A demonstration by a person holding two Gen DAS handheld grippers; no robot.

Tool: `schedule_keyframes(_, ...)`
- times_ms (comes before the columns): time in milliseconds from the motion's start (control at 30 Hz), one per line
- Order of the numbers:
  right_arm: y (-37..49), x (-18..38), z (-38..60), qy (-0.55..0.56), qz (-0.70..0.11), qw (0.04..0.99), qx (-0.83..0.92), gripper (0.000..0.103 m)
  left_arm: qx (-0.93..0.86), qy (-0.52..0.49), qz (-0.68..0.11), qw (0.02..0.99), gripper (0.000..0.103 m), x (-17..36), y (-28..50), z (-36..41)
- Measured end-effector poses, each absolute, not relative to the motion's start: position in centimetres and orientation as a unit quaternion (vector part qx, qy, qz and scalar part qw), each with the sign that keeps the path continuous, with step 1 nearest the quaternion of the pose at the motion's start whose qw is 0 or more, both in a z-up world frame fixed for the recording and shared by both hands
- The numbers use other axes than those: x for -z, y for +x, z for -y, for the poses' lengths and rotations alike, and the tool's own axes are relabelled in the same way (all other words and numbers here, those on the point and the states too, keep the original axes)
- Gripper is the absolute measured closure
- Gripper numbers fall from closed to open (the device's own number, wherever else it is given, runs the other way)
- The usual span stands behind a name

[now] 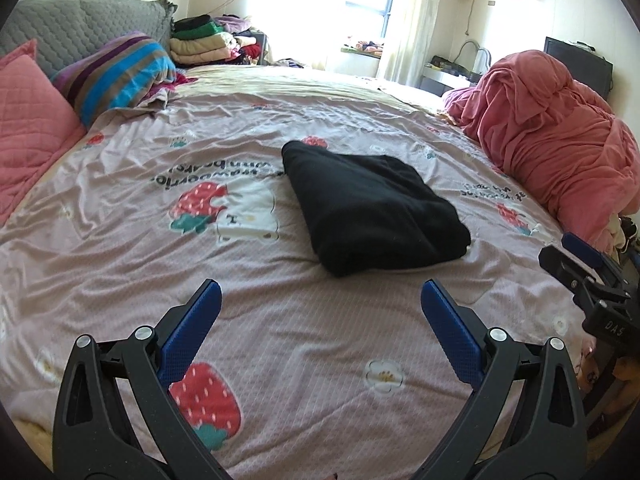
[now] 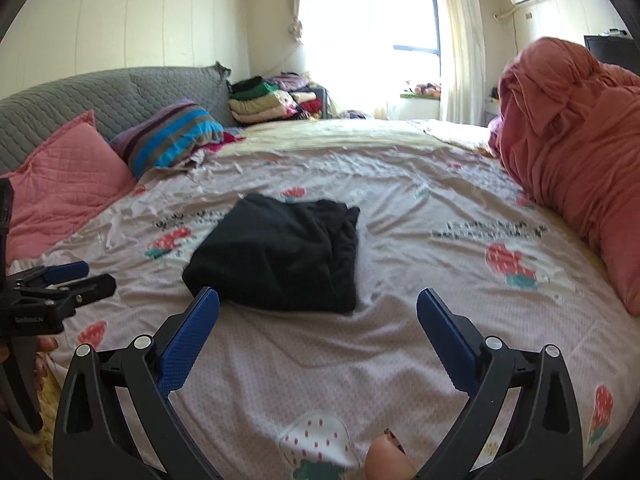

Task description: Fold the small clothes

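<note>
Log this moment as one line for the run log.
left gripper: open, empty | right gripper: open, empty | black garment: folded, lying on bedspread, untouched

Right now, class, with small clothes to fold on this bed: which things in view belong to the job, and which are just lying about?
Belongs to the job:
black garment, lying folded on the bedsheet
left gripper, open
right gripper, open

Just lying about:
pink pillow
striped pillow
heaped pink duvet
stack of clothes beyond the bed
</note>
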State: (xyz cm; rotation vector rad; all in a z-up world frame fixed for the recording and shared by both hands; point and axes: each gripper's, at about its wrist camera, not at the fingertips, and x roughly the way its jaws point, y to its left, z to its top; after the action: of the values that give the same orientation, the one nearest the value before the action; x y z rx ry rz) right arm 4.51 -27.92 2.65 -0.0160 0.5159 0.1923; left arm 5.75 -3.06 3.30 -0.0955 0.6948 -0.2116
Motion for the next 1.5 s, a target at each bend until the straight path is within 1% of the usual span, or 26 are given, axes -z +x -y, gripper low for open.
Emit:
schedule_keyframes(333, 4.7, 1.2, 27.2, -0.011, -0.312, 0.948, -0.061, 0.004, 0.089, -0.062, -0.374, 0.921, 0.009, -0.7, 5.8, 2.4)
schedule_keyframes(633, 5.0, 1.7, 27.7, 0.001, -0.326, 0.944, -0.057, 0.004, 0.084, -0.067, -0.375, 0.921, 0.009, -0.7, 5.7, 2.2)
schedule_keyframes(1500, 4.8, 1.7, 27.5, 0.002, -0.331, 0.942, -0.057, 0.004, 0.066, -0.056, -0.390, 0.917, 0.009, -0.2, 5.8, 2.2)
